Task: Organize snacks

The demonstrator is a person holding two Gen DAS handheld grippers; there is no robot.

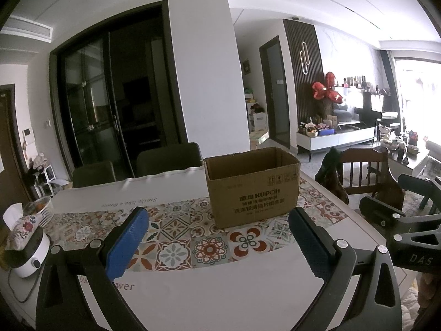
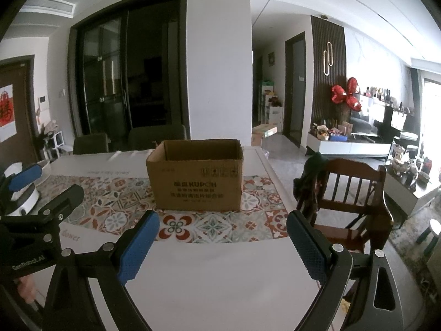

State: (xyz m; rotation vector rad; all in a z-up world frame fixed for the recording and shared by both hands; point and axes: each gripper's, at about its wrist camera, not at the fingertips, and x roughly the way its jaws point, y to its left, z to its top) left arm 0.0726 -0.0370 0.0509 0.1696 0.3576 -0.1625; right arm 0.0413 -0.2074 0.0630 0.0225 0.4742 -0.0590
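Observation:
An open brown cardboard box printed "KUPOH" stands on the patterned runner of the table; the right wrist view shows the same cardboard box, and its inside is hidden from this angle. My left gripper is open, nothing between its blue pads, held short of the box. My right gripper is open too, also short of the box and empty. The left wrist view catches the right gripper's body at the right edge. No snacks are visible on the table.
A white table with a tiled-pattern runner. A tissue box on a white appliance and a white basket sit far left. A wooden chair stands at the table's right; two dark chairs behind.

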